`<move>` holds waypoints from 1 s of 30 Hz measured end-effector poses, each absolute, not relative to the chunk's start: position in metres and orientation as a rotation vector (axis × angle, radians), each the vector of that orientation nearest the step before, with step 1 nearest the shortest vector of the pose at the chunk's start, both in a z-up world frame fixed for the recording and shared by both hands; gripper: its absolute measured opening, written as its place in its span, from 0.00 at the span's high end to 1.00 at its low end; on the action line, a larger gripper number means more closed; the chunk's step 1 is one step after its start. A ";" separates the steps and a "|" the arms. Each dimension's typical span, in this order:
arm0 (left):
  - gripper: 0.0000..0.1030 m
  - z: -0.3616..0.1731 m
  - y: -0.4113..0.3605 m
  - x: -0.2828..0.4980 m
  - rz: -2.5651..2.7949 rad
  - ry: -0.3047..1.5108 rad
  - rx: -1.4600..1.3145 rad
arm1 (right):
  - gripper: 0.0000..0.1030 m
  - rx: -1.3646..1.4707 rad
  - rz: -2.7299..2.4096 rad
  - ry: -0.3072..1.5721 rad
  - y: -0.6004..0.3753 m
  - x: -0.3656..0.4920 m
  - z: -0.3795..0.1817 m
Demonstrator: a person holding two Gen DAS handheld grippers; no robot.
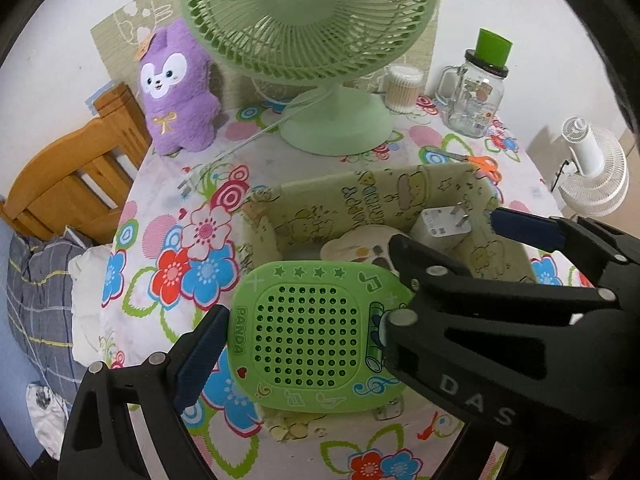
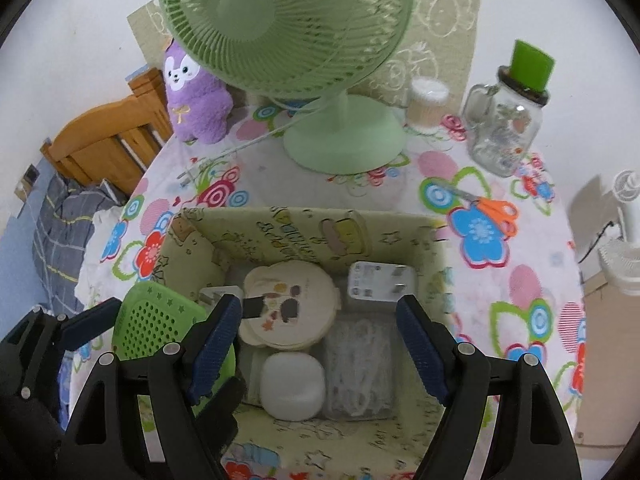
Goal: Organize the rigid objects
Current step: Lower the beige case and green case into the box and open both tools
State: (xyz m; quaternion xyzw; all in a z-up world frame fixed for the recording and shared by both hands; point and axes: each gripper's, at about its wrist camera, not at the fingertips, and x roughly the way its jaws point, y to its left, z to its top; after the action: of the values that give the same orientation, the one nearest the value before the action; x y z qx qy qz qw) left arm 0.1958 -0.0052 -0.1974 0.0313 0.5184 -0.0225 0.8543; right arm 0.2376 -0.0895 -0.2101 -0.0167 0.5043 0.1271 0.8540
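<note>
A yellow-green fabric box [image 2: 304, 232] [image 1: 340, 200] sits on the flowered tablecloth. It holds a cream round case [image 2: 290, 308], a white plug charger [image 2: 380, 284] [image 1: 440, 228], a white rounded case [image 2: 292, 386] and a clear bag of white cable [image 2: 360, 364]. My left gripper [image 1: 316, 320] [image 2: 156, 332] is shut on a green perforated case [image 1: 308, 336] [image 2: 152, 328]. It holds the case tilted over the box's near left corner; its right finger is hidden. My right gripper [image 2: 316, 300] [image 1: 446, 228] hangs open over the box, touching nothing.
A green desk fan [image 2: 340, 136] stands behind the box, its cord and plug [image 1: 188, 188] lying on the cloth. Around it are a purple plush [image 1: 176, 92], a cotton-swab tub [image 2: 428, 104], a glass jar mug [image 2: 504, 128] and orange scissors [image 2: 496, 212]. A wooden bed frame [image 1: 72, 176] is at left.
</note>
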 end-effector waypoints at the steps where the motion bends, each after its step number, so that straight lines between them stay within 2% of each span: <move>1: 0.08 -0.197 -0.007 0.196 -0.052 1.089 0.065 | 0.20 -0.040 0.245 1.049 -0.093 0.236 -0.207; 11: 0.08 -0.194 -0.028 0.207 -0.124 1.071 0.076 | 0.20 -0.038 0.135 0.999 -0.123 0.225 -0.191; 30: 0.08 -0.224 -0.051 0.227 -0.176 1.105 0.116 | 0.20 0.040 -0.010 1.041 -0.170 0.206 -0.206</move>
State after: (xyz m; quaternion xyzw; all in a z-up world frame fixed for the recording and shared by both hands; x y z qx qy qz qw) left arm 0.2269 -0.0505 -0.2236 0.0549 0.5240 -0.0834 0.8459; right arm 0.2060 -0.1705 -0.2058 0.0190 0.4973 -0.0045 0.8674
